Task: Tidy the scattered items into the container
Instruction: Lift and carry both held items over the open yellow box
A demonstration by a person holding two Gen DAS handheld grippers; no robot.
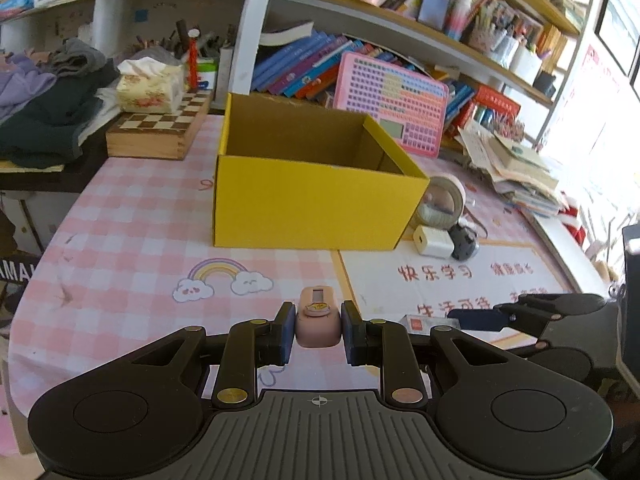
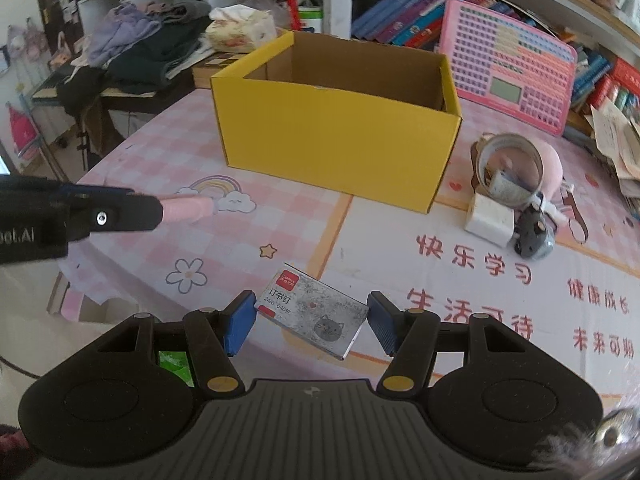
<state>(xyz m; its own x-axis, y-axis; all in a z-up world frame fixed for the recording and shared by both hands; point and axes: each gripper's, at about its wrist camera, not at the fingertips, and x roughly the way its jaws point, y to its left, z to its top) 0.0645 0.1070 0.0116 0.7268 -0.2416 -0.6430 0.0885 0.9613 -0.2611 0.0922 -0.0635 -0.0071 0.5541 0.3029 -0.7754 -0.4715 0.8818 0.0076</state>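
Observation:
My left gripper is shut on a small pink device with a little screen and a yellow sticker, held just above the pink checked tablecloth; it shows in the right wrist view too. The open yellow cardboard box stands ahead of it, also in the right wrist view. My right gripper is open, its pads on either side of a flat grey staple box with a cat picture lying on the table. The right gripper also shows in the left wrist view.
To the right of the box lie a tape roll, a white charger block, a small grey toy and a pink plush. A pink keyboard toy leans on the bookshelf behind. A chessboard box, a tissue box and piled clothes sit at the back left.

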